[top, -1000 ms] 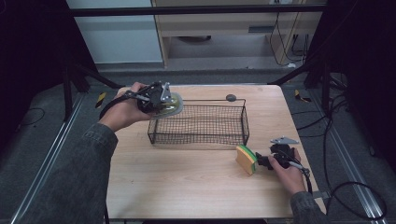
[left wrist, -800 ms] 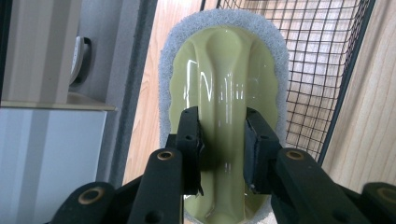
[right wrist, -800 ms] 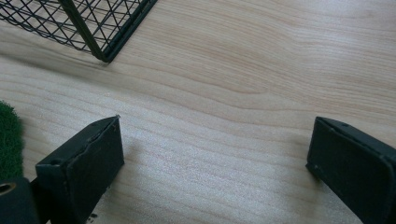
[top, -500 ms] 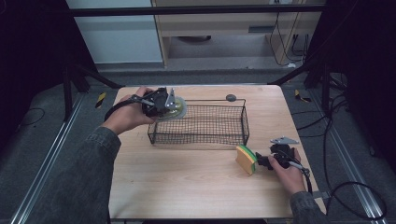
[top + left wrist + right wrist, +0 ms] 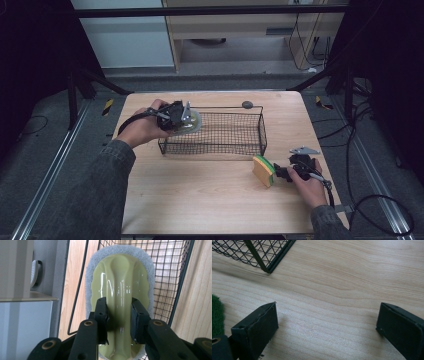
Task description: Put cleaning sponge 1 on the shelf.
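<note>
At the basket's (image 5: 212,134) left end the left gripper (image 5: 179,117) clamps the green handle of a grey-edged scrubber (image 5: 120,287) over the rim, while at right the right gripper (image 5: 289,171) rests open-jawed on the table (image 5: 200,200) beside a sponge (image 5: 263,170).

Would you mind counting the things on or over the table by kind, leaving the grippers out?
Scrubbing pads with an olive-green handle: 1
Yellow-and-green sponges: 1
Black wire baskets: 1
Small dark round things by the table's far edge: 1
Total: 4
</note>
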A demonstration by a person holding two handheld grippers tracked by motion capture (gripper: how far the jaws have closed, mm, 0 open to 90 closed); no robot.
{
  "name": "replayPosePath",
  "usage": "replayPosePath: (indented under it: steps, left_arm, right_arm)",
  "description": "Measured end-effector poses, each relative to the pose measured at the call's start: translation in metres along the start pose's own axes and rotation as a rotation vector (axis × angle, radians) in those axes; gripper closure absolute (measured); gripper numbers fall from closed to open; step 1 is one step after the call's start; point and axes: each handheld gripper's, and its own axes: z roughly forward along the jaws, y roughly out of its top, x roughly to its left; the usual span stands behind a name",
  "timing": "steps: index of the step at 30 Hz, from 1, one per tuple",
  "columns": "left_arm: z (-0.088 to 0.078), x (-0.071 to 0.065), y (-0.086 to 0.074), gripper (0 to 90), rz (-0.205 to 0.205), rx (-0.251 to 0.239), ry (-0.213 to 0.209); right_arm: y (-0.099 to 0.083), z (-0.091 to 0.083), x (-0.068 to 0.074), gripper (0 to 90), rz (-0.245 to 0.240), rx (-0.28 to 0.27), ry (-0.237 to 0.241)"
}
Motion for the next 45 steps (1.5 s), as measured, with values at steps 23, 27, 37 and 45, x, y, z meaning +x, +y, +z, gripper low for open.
replayPosePath:
  steps: [23, 27, 37, 45]
  left_arm:
    - [0.013, -0.001, 0.0, 70.7, 0.016, 0.012, -0.013]
    - [0.017, -0.001, -0.002, 70.6, 0.018, 0.008, -0.017]
    - [0.029, 0.0, -0.006, 71.5, 0.008, 0.021, -0.029]
    - [0.032, 0.0, -0.009, 77.5, 0.001, 0.025, -0.058]
  right_arm:
    - [0.0, 0.0, 0.0, 3.8, 0.002, 0.0, 0.001]
    - [0.0, 0.0, 0.0, 3.8, -0.001, -0.001, 0.0]
    - [0.0, 0.0, 0.0, 3.9, 0.0, -0.002, 0.002]
    - [0.0, 0.0, 0.0, 3.8, -0.003, -0.001, 0.002]
